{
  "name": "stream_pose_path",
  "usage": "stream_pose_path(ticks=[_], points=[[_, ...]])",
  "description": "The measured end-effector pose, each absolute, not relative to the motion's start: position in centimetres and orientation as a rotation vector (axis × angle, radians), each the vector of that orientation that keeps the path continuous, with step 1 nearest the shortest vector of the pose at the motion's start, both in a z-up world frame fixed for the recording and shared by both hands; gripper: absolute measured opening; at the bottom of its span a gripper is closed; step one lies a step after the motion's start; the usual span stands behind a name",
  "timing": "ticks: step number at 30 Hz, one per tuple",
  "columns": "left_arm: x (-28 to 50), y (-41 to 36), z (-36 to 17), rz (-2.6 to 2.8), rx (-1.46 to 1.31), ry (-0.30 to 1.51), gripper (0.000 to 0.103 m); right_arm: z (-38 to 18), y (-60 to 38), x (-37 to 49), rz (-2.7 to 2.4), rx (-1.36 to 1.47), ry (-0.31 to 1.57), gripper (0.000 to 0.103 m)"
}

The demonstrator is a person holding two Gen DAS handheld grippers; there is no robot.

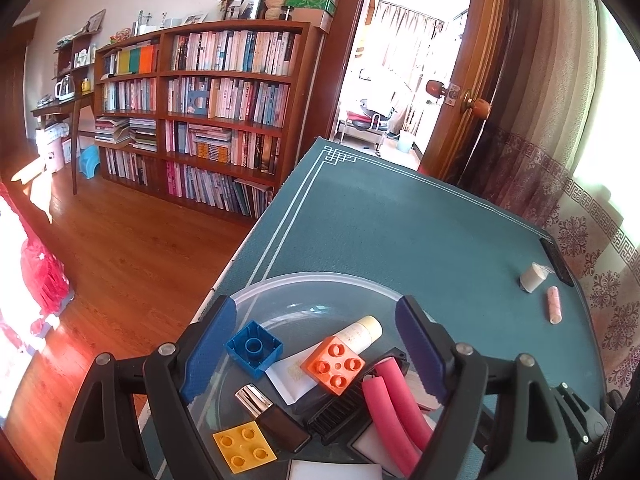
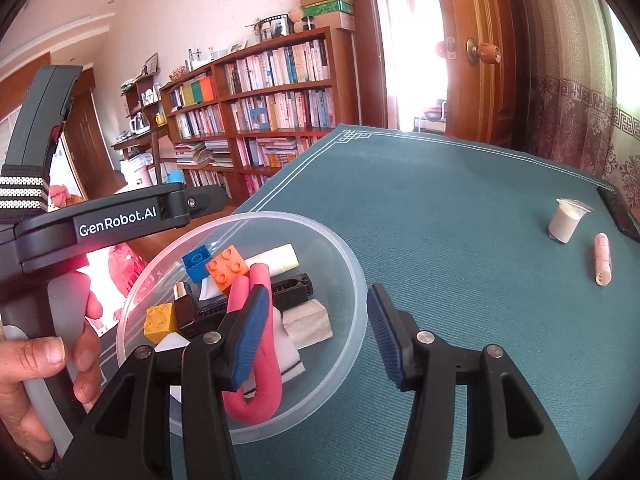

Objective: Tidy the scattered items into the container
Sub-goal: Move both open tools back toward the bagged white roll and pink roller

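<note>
Right wrist view: both grippers — left gripper (image 1: 316, 354), right gripper (image 2: 316, 336) — gape empty over the clear round plastic bowl (image 2: 356, 272); far right, a small white cup (image 2: 566, 222) stands on the teal table mat (image 2: 460, 208).

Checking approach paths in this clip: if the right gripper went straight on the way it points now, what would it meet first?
Probably the clear bowl's rim, which lies between the open right gripper and the bare green mat beyond. Depth is unclear; it could pass above the rim.

We see right claw (image 2: 316, 336): black linkage arms, silver screws, ribbed blue pads (image 2: 250, 338). Left claw (image 1: 316, 350) same build; white "GenRobot.AI" marking, striped strap.
</note>
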State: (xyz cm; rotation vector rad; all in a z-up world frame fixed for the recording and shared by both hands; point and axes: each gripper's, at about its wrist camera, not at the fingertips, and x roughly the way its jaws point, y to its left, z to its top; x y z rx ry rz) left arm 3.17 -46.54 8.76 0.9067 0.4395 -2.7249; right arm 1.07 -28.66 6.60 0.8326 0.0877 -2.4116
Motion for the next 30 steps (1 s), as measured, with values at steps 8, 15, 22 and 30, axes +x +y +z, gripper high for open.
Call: stream_pose_path(ticks=[8,15,22,30], points=[[2.8,-45.8,8.4,-2.73,0.935,0.431,0.085,6.1,-27.6,-0.2,-2.455,0.903,0.052,0.055],[2.5,-44.7,7.9,-2.747,0.971,0.413,0.085,5.7,-26.0,-0.5,-2.517,0.953,0.022,0.055],[2.0,-42.8,7.6,-2.773,1.009,0.364,0.085,5.4,-24.4,-1.4,-2.58,1.01,0.006,0.055],[1.6,-41.6,7.3,-2.783,1.034,0.354,0.085,4.9,-22.6,-2.0,-2.617,1.065,-0.014,0.055]])
